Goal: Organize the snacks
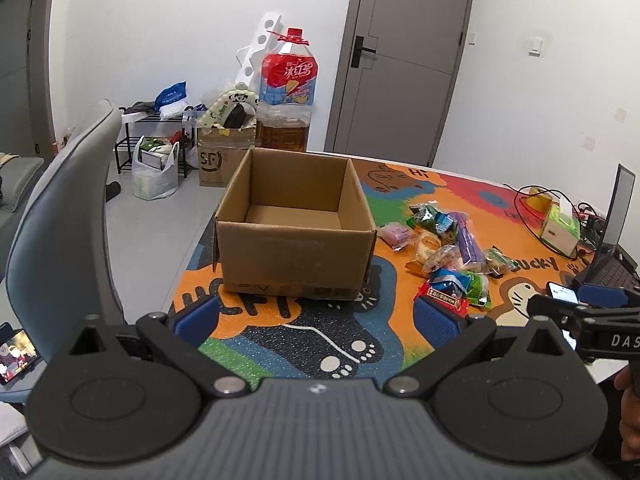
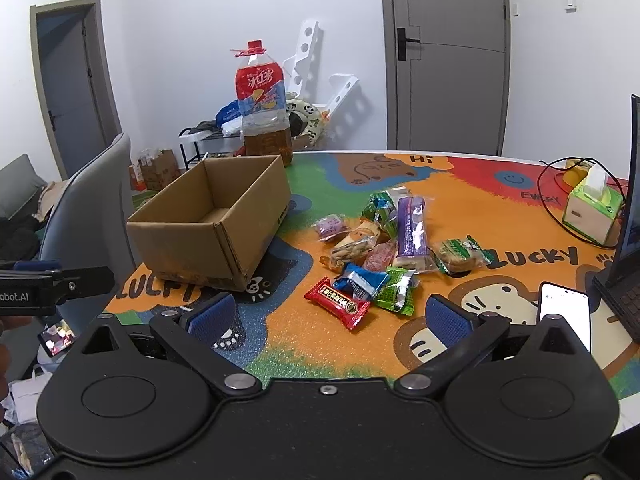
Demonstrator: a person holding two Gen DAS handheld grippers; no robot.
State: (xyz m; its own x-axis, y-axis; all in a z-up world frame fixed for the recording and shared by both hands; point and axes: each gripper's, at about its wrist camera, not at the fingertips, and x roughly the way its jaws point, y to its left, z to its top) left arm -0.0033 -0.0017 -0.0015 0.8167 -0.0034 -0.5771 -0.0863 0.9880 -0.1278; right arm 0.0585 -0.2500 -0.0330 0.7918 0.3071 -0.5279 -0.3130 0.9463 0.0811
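Note:
An open cardboard box [image 1: 296, 256] [image 2: 200, 236] stands empty on the colourful table mat. To its right lies a pile of wrapped snacks [image 1: 448, 252] [image 2: 384, 248], with a red packet [image 2: 338, 303] [image 1: 446, 300] nearest me and a long purple packet [image 2: 410, 228] behind. My left gripper [image 1: 316, 318] hovers open above the mat in front of the box, nothing between its blue pads. My right gripper [image 2: 330, 318] is open too, just short of the red packet. Each gripper shows at the edge of the other's view.
A large tea bottle [image 2: 262, 108] stands behind the box. A tissue box [image 2: 594, 210], cables, a laptop [image 2: 628, 240] and a phone [image 2: 564, 314] crowd the table's right side. A grey chair [image 1: 60, 216] sits at the left edge, with floor clutter beyond.

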